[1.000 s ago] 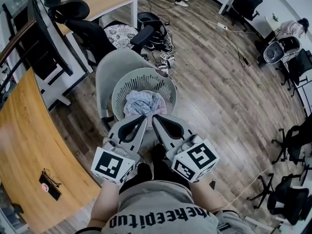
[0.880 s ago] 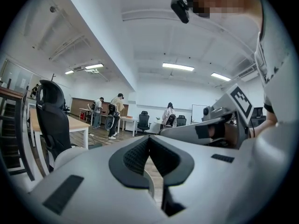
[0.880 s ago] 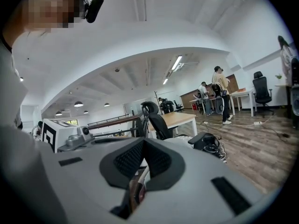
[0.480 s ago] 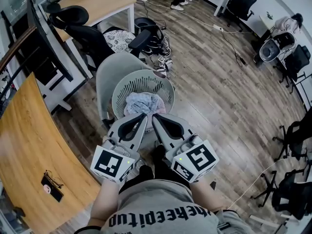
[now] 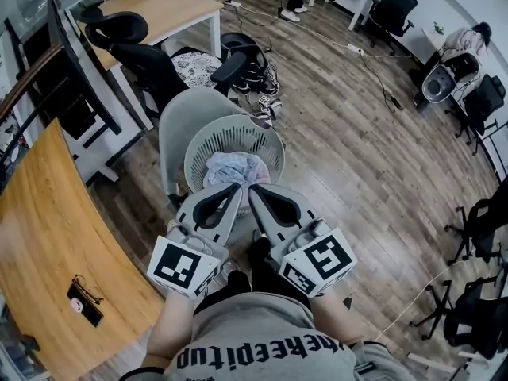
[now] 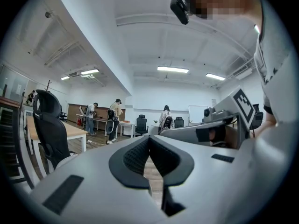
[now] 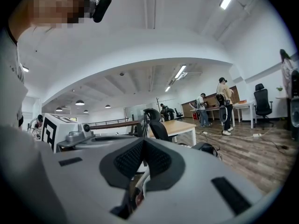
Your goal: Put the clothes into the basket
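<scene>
Near rim of the basket (image 5: 235, 128) and lower edge of the clothes (image 5: 234, 167) are hidden behind the tips of the left gripper (image 5: 236, 188) and right gripper (image 5: 252, 190). Grey chair (image 5: 186, 113) is mostly covered by the basket. Wooden table (image 5: 40, 213) is cut by the left edge; the small dark item (image 5: 82, 304) on it is too small to identify. Distant people (image 6: 113, 120) are too small to read.

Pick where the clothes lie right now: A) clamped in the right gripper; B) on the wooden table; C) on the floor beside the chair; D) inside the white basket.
D: the head view shows the clothes bundled inside the perforated wall of the basket.
</scene>
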